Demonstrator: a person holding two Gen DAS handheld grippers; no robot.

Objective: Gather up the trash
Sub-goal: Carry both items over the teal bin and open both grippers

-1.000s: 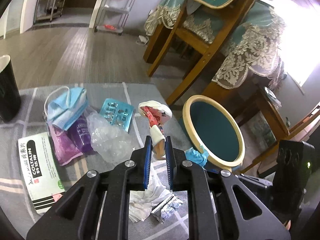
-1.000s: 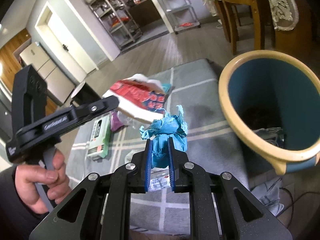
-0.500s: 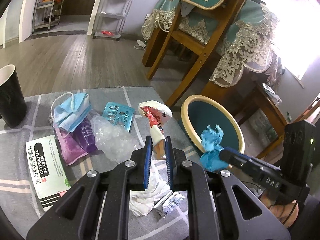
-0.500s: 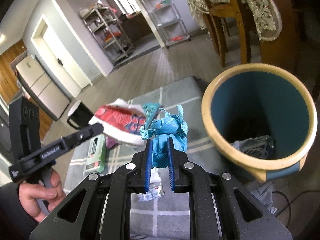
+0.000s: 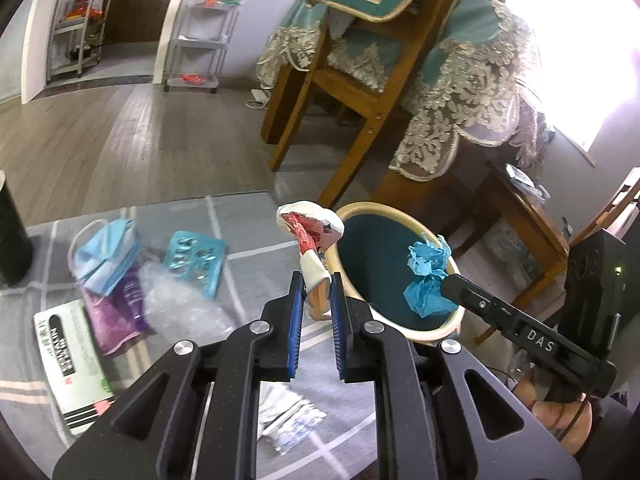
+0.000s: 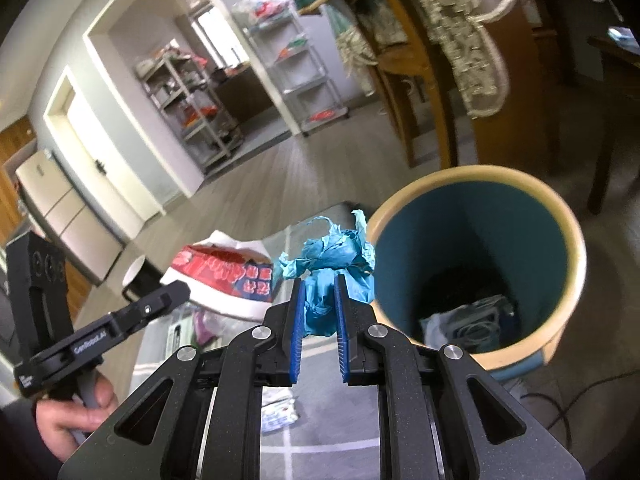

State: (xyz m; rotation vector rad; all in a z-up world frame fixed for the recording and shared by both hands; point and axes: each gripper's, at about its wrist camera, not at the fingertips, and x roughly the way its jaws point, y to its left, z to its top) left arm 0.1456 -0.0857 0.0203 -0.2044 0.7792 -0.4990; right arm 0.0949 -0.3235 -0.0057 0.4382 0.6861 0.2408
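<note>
My left gripper (image 5: 315,280) is shut on a red-and-white paper wrapper (image 5: 310,232), held in the air near the left rim of the teal bin (image 5: 396,330) with a cream rim. My right gripper (image 6: 319,284) is shut on a crumpled blue wad (image 6: 332,260) and hangs just left of the bin (image 6: 568,240). In the left wrist view the blue wad (image 5: 426,276) sits over the bin's mouth at the tip of the right gripper. The right wrist view shows the wrapper (image 6: 224,276) to the left. Some trash (image 6: 468,322) lies at the bin's bottom.
On the grey checked cloth (image 5: 248,216) lie a blue face mask (image 5: 104,256), a teal pill blister (image 5: 196,262), a purple packet (image 5: 120,312), clear plastic (image 5: 180,308), a white-green medicine box (image 5: 72,364) and white sachets (image 5: 288,420). A black cup (image 5: 10,236) stands left. Wooden chairs (image 5: 348,92) stand behind.
Both grippers have risen and moved toward the bin with their loads. The right gripper with the blue wad has come into the left wrist view and now hangs over the bin's mouth.
</note>
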